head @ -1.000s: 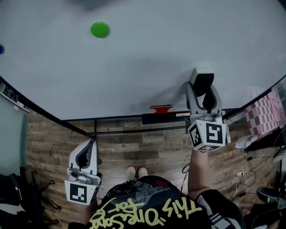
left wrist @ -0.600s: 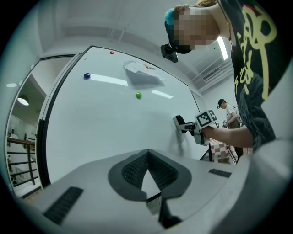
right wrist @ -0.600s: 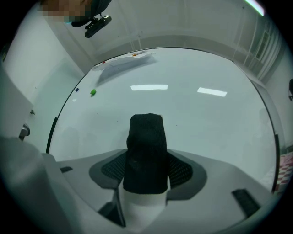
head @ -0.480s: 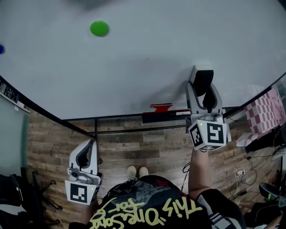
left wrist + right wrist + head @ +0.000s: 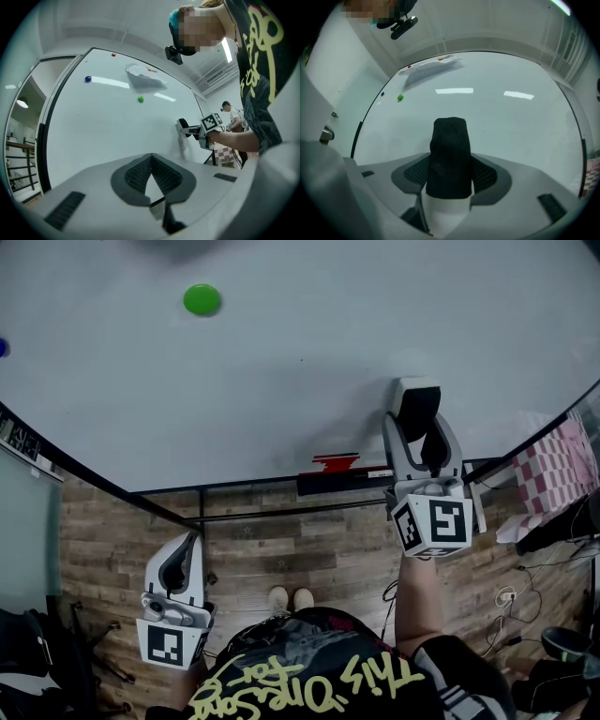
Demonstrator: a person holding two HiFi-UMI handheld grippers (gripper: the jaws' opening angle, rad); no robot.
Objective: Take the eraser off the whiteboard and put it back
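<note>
My right gripper point(image 5: 419, 425) is shut on the eraser point(image 5: 417, 407), a white block with a black felt face. It holds the eraser against the lower right part of the whiteboard point(image 5: 300, 381). In the right gripper view the eraser point(image 5: 449, 159) stands between the jaws, its felt end toward the whiteboard point(image 5: 501, 117). My left gripper point(image 5: 192, 540) hangs low at my left side, away from the board, shut with nothing in it. From the left gripper view, its shut tips point(image 5: 151, 174) point at the board, and the eraser point(image 5: 182, 125) shows at the board's right.
A green magnet point(image 5: 202, 299) and a blue magnet point(image 5: 2, 347) sit on the board's upper left. A paper sheet point(image 5: 143, 77) is stuck higher up. A red marker point(image 5: 336, 463) lies on the black tray point(image 5: 328, 487) under the board. Cables and a checkered item point(image 5: 553, 479) lie at the right.
My right gripper has shifted the eraser slightly up and left along the board. The left gripper has stayed where it was.
</note>
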